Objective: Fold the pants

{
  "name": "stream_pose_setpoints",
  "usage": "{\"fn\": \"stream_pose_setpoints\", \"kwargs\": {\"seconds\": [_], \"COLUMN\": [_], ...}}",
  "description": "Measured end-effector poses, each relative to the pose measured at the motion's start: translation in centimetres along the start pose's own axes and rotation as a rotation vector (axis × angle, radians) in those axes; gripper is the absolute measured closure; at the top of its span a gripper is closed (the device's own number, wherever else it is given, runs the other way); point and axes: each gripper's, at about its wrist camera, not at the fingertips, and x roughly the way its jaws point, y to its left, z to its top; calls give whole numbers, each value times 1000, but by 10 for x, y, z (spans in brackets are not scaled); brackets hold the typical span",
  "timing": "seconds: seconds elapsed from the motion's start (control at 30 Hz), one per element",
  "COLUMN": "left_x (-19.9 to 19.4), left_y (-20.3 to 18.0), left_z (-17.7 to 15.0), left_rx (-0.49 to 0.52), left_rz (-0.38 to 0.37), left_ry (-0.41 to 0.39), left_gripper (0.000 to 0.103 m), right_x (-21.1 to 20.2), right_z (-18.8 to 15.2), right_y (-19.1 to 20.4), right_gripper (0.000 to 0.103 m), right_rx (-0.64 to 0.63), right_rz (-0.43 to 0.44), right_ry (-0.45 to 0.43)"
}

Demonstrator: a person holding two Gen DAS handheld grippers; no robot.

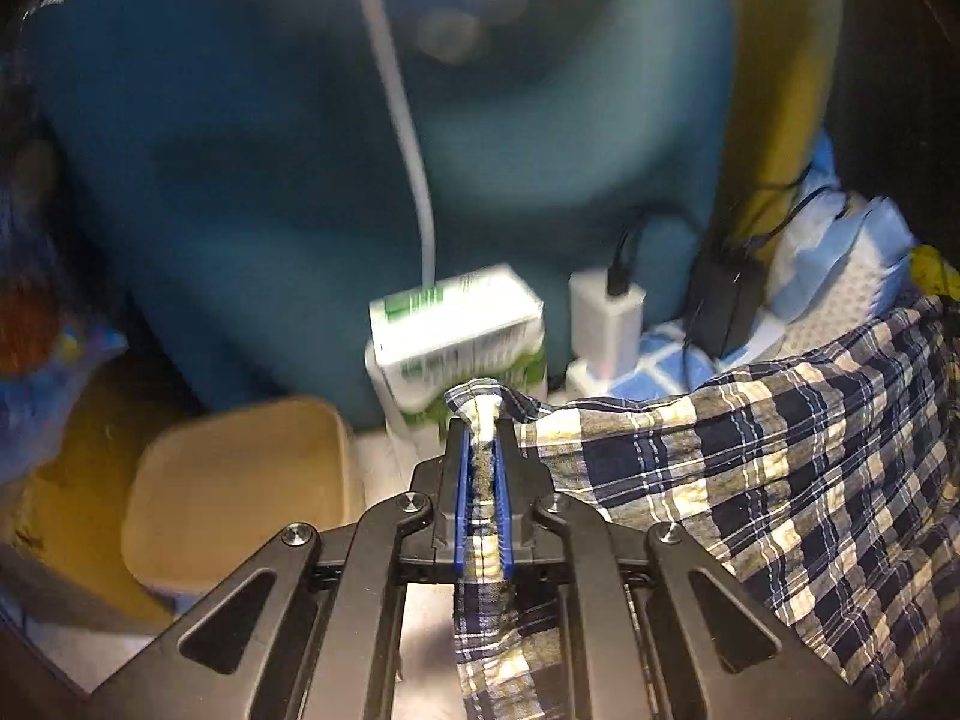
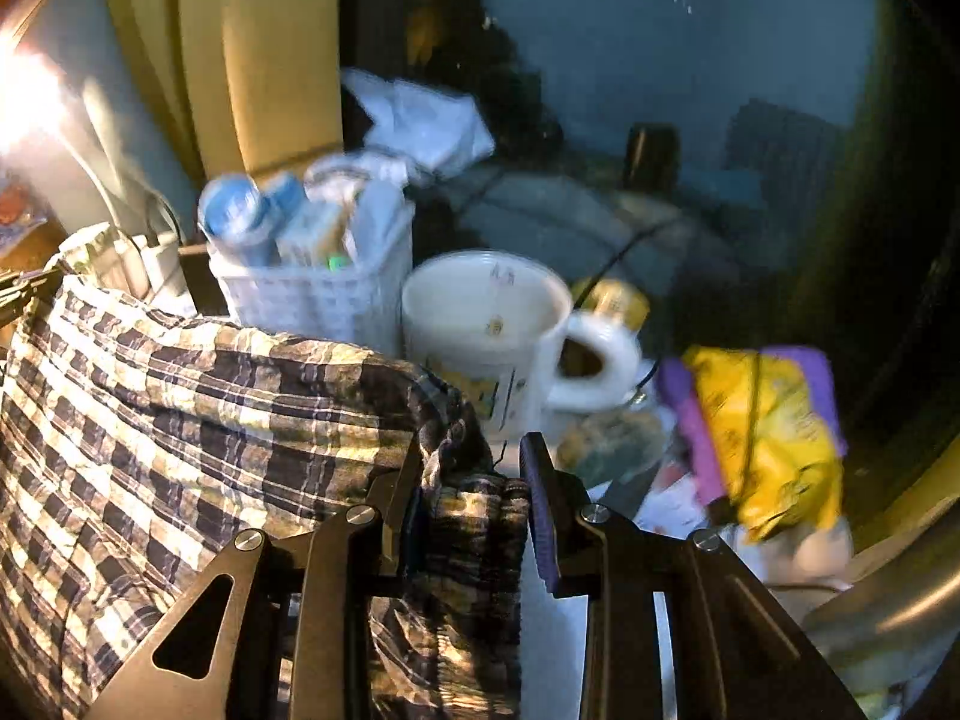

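Note:
The pants are navy, white and yellow plaid cloth. In the left wrist view my left gripper (image 1: 482, 450) is shut on a bunched edge of the pants (image 1: 768, 480), which stretch away to the right and hang below the jaws. In the right wrist view my right gripper (image 2: 474, 468) has its jaws somewhat apart with a thick gathered edge of the pants (image 2: 180, 420) between them. The cloth spreads to the left from there. Both grippers hold the pants up off the surface.
Left wrist view: a green and white carton (image 1: 462, 336), a white charger with black cable (image 1: 606, 318), a tan container (image 1: 240, 486), a blue wall. Right wrist view: a white mug (image 2: 498, 336), a white basket of items (image 2: 318, 282), a yellow and purple packet (image 2: 768, 438).

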Motion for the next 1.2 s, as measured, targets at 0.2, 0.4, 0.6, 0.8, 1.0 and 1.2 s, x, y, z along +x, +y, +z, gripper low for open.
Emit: {"fn": "stream_pose_setpoints", "kwargs": {"seconds": [0.2, 0.4, 0.6, 0.8, 1.0, 1.2], "left_x": [0, -37, -83, -127, -156, -171], "left_y": [4, 2, -1, -23, -40, -46], "left_z": [-7, -12, -42, -90, -141, -189], "left_rx": [-51, -31, -85, -112, -128, -173], "left_rz": [-7, -26, -116, -192, -203, -200], "left_ry": [6, -14, 24, 60, 109, 194], "left_gripper": [27, 26, 26, 26, 26, 26], "right_x": [15, -18, -81, -127, -145, -145], "right_z": [-1, 3, -11, -60, -119, -162], "right_y": [-3, -17, -22, -26, -6, 6], "right_gripper": [65, 13, 13, 13, 23, 26], "right_rx": [33, 73, 34, 44, -15, -15], "right_rz": [-10, -27, -31, 31, 78, 140], "right_ry": [43, -37, -86, -55, 24, 89]}}
